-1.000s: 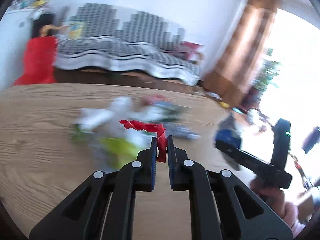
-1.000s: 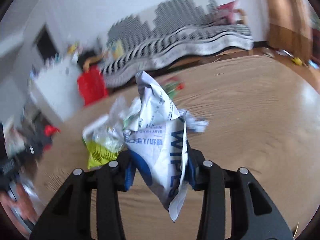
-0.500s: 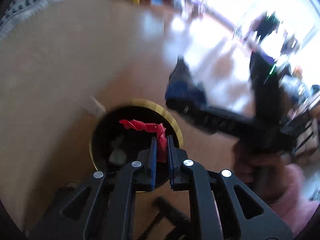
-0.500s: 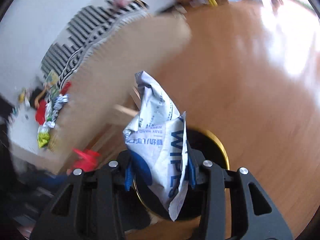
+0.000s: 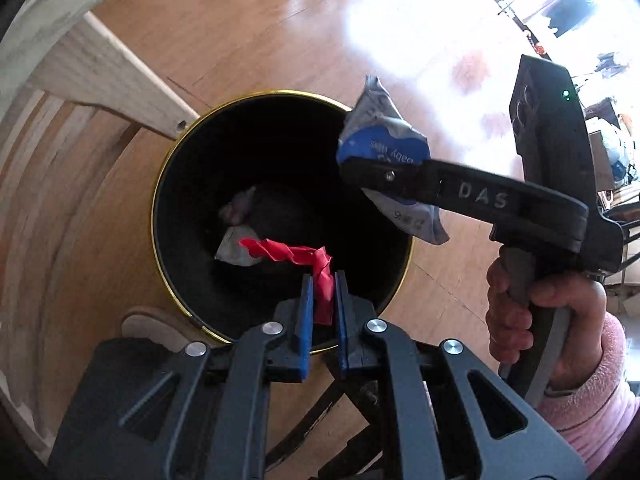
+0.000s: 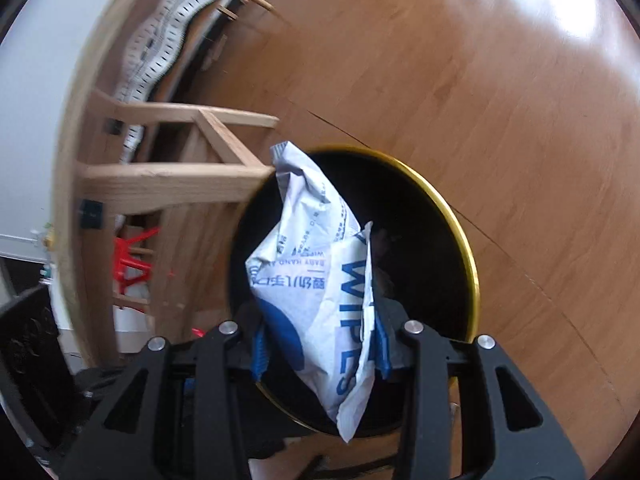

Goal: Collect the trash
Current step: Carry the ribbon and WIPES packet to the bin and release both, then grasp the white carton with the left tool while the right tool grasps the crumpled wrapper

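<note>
Black bin (image 5: 160, 184) with gold rim, standing on wooden floor (image 5: 280, 20), its rim close against a pale wooden frame (image 5: 100, 76).

Left gripper (image 5: 322, 280): pointed steeply down over the near side of the bin mouth. Jaws almost fully closed, blue pads clamped on a twisted red wrapper (image 5: 296, 254). Free end of wrapper sticking out sideways above the bin interior, clear of the bin wall.

Right gripper (image 6: 320, 344): held by a hand (image 5: 540, 320) in a pink fleece sleeve (image 5: 600, 392), aimed over the bin rim. Jaws part-way apart and just opened slightly further, with a crumpled white-and-blue wipes pack (image 6: 312, 272) between the pads, both pads against its sides. Pack upright, upper end over the bin opening, lower corner hanging below the fingers.

Bin contents: a white scrap (image 5: 234, 250) and a dull crumpled piece on the bottom; details too dark to identify.
</note>
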Action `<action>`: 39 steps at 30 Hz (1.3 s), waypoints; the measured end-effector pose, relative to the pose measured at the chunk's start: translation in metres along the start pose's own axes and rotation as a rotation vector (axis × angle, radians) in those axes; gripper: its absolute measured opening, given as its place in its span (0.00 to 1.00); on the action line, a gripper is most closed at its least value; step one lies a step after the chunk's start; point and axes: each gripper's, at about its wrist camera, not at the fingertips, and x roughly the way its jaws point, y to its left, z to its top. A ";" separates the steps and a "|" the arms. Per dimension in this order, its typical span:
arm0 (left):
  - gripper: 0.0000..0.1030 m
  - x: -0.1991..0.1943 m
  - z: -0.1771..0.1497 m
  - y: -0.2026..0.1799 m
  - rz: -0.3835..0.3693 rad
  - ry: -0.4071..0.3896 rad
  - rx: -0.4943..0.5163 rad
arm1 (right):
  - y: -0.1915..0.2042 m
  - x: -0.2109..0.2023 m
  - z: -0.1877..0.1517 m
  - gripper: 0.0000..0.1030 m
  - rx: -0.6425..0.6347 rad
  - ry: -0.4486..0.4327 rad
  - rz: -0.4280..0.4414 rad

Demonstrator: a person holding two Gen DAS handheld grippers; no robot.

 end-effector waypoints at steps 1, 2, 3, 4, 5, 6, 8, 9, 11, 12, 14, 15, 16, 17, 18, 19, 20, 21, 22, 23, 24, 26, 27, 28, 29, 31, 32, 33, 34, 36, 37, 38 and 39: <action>0.17 0.001 0.000 0.000 0.002 0.006 -0.006 | 0.001 -0.002 0.002 0.63 0.010 -0.001 0.012; 0.48 0.003 -0.001 0.002 0.005 0.009 -0.012 | 0.000 -0.007 0.004 0.87 0.024 -0.007 0.035; 0.70 0.003 -0.002 0.003 0.011 0.002 -0.022 | 0.000 -0.010 0.006 0.92 0.030 -0.017 0.043; 0.95 0.002 -0.004 0.000 0.020 -0.022 -0.031 | -0.001 -0.015 0.009 0.92 0.036 -0.031 0.026; 0.94 -0.001 -0.005 -0.001 0.023 -0.054 -0.033 | -0.003 -0.021 0.011 0.93 0.044 -0.051 -0.020; 0.94 -0.002 -0.006 -0.004 0.013 -0.062 -0.025 | -0.003 -0.024 0.014 0.93 0.048 -0.067 -0.060; 0.94 -0.003 -0.006 -0.006 0.008 -0.075 -0.019 | 0.003 -0.035 0.017 0.93 0.032 -0.128 -0.244; 0.94 -0.007 -0.006 -0.008 0.026 -0.095 -0.015 | 0.010 -0.044 0.016 0.93 -0.006 -0.198 -0.358; 0.94 -0.025 -0.007 -0.014 0.062 -0.171 0.008 | 0.026 -0.064 0.011 0.93 -0.107 -0.365 -0.511; 0.94 -0.039 -0.004 -0.019 0.092 -0.240 0.043 | 0.033 -0.070 0.008 0.93 -0.145 -0.421 -0.549; 0.94 -0.076 -0.001 -0.029 0.140 -0.372 0.113 | 0.050 -0.078 0.005 0.93 -0.211 -0.502 -0.576; 0.94 -0.093 0.000 -0.031 0.150 -0.422 0.126 | 0.060 -0.081 0.004 0.93 -0.245 -0.524 -0.571; 0.94 -0.119 -0.002 -0.030 0.161 -0.492 0.129 | 0.067 -0.080 0.005 0.93 -0.269 -0.518 -0.557; 0.94 -0.145 -0.005 -0.026 0.170 -0.550 0.115 | 0.073 -0.078 0.007 0.93 -0.298 -0.488 -0.527; 0.94 -0.162 -0.009 -0.020 0.172 -0.580 0.101 | 0.081 -0.072 0.009 0.93 -0.329 -0.435 -0.496; 0.94 -0.185 -0.015 -0.006 0.183 -0.610 0.072 | 0.091 -0.066 0.008 0.93 -0.359 -0.393 -0.475; 0.94 -0.201 -0.020 0.006 0.197 -0.630 0.043 | 0.105 -0.061 0.006 0.93 -0.389 -0.375 -0.467; 0.94 -0.226 -0.033 0.031 0.227 -0.670 -0.017 | 0.110 -0.061 0.005 0.93 -0.409 -0.379 -0.465; 0.94 -0.246 -0.048 0.056 0.260 -0.706 -0.073 | 0.120 -0.062 0.003 0.93 -0.436 -0.388 -0.458; 0.94 -0.260 -0.061 0.077 0.291 -0.729 -0.118 | 0.136 -0.063 0.001 0.93 -0.471 -0.400 -0.440; 0.94 -0.281 -0.083 0.113 0.352 -0.754 -0.199 | 0.151 -0.065 -0.001 0.93 -0.500 -0.411 -0.419; 0.94 -0.308 -0.118 0.168 0.454 -0.760 -0.327 | 0.173 -0.070 -0.005 0.93 -0.552 -0.425 -0.380; 0.94 -0.320 -0.142 0.208 0.531 -0.732 -0.431 | 0.194 -0.072 -0.009 0.93 -0.598 -0.436 -0.353; 0.94 -0.325 -0.159 0.235 0.574 -0.704 -0.504 | 0.207 -0.076 -0.012 0.93 -0.630 -0.449 -0.341; 0.94 -0.332 -0.173 0.259 0.592 -0.673 -0.566 | 0.225 -0.075 -0.012 0.93 -0.661 -0.460 -0.329; 0.94 -0.339 -0.198 0.301 0.587 -0.666 -0.664 | 0.266 -0.070 -0.013 0.93 -0.728 -0.471 -0.288; 0.94 -0.343 -0.204 0.314 0.577 -0.682 -0.695 | 0.286 -0.064 -0.012 0.93 -0.755 -0.464 -0.268; 0.94 -0.343 -0.211 0.331 0.567 -0.691 -0.729 | 0.299 -0.059 -0.011 0.93 -0.773 -0.452 -0.254; 0.94 -0.341 -0.215 0.348 0.556 -0.689 -0.756 | 0.315 -0.053 -0.011 0.93 -0.800 -0.427 -0.229; 0.94 -0.335 -0.217 0.377 0.516 -0.684 -0.789 | 0.349 -0.036 -0.007 0.93 -0.859 -0.361 -0.172; 0.94 -0.330 -0.214 0.387 0.505 -0.683 -0.797 | 0.362 -0.025 -0.002 0.93 -0.893 -0.327 -0.156; 0.94 -0.326 -0.210 0.391 0.499 -0.682 -0.802 | 0.375 -0.013 -0.005 0.93 -0.934 -0.293 -0.155; 0.94 -0.322 -0.204 0.397 0.491 -0.671 -0.797 | 0.389 0.003 -0.003 0.93 -0.985 -0.258 -0.172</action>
